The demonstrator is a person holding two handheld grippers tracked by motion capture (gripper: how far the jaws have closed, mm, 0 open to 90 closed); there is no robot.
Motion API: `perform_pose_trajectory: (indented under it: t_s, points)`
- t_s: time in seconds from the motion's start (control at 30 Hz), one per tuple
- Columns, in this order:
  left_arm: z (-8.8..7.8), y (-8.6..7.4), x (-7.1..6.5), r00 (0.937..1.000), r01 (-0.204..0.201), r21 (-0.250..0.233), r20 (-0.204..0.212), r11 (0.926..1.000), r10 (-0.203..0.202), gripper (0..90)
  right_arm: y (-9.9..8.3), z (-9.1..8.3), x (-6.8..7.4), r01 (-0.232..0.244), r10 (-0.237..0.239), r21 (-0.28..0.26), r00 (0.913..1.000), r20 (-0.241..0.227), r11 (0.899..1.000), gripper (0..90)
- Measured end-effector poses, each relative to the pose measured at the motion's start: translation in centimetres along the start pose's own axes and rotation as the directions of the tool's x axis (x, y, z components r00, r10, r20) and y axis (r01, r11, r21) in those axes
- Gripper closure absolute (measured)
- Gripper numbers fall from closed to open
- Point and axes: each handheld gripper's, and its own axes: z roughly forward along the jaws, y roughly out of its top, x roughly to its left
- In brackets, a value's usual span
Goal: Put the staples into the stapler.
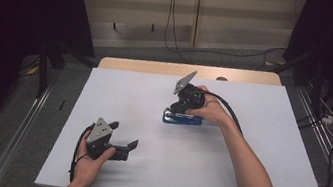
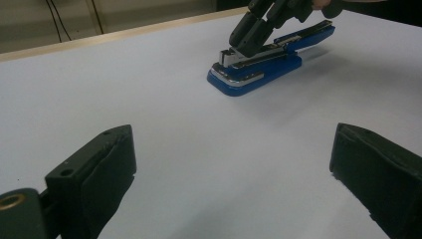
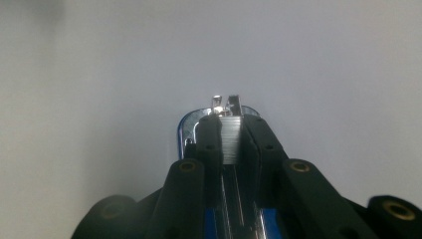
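Right gripper (image 1: 175, 109) clamped on staple strip (image 3: 230, 142) in blue stapler (image 1: 181, 118) at table (image 1: 246, 151) centre, long axis 3-to-9 o'clock; left gripper (image 1: 122, 140) unclenched, empty, at 7 o'clock, farther off.

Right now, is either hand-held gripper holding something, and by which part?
The right hand-held gripper is shut on the strip of silver metal staples at the front of the open blue stapler. The left hand-held gripper is open, holding nothing.
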Motion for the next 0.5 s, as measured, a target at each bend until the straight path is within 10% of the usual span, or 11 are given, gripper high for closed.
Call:
perform_pose_trajectory:
  t_s: [0.5]
  points:
    - [-0.01, 0.01, -0.03, 1.0000, -0.001, 0.003, 0.000, 1.0000, 0.001, 4.5, 0.05, 0.05, -0.04, 0.009, -0.009, -0.001, 1.0000, -0.002, 1.000, 79.2]
